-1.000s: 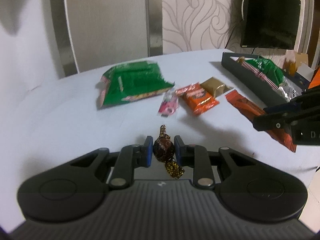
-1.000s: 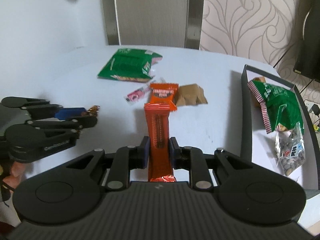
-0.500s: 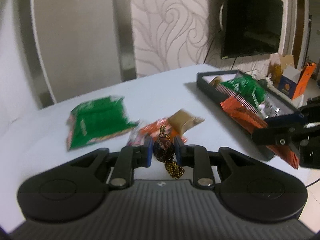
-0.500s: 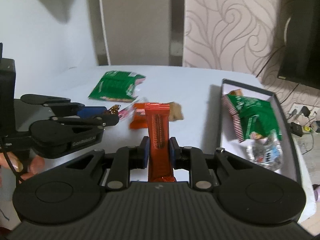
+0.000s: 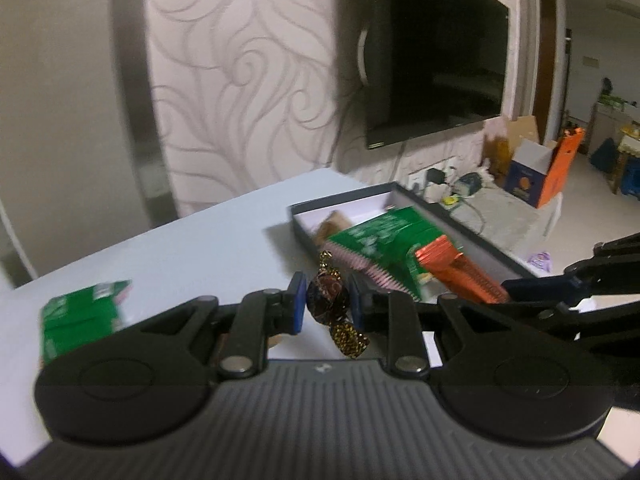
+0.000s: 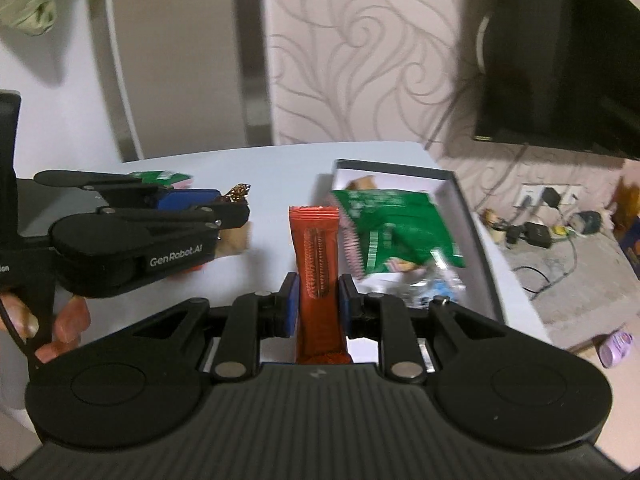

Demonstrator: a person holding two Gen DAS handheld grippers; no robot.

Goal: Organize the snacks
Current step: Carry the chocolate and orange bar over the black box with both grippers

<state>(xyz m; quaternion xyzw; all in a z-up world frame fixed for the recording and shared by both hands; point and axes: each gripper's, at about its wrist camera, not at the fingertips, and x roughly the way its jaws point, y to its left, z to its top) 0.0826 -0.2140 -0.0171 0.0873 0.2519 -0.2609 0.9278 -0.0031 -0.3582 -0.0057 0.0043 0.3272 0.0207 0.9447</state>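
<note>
My left gripper [image 5: 327,303] is shut on a dark brown foil-wrapped candy [image 5: 329,300] with gold twisted ends, held above the white table. My right gripper [image 6: 318,300] is shut on a long orange snack bar [image 6: 318,256] that stands upright between its pads. Ahead lies a dark shallow box [image 6: 466,204] holding a green snack bag [image 6: 394,228], a small clear packet [image 6: 434,284] and a brown piece at its far end. In the left wrist view the orange bar [image 5: 456,266] and the right gripper [image 5: 512,286] hang over the box [image 5: 460,224] beside the green bag [image 5: 380,240].
A second green bag [image 5: 80,314] lies on the table [image 5: 200,248] at the left. A person's hand [image 6: 60,320] holds the left gripper [image 6: 236,208]. A black TV [image 5: 432,64] hangs on the patterned wall. Cardboard boxes [image 5: 536,172] and cables sit on the floor beyond the table's right edge.
Both grippers have swung to the right and risen, each keeping its snack. The dark box is now straight ahead of both, and the loose snacks on the table have slid off to the left.
</note>
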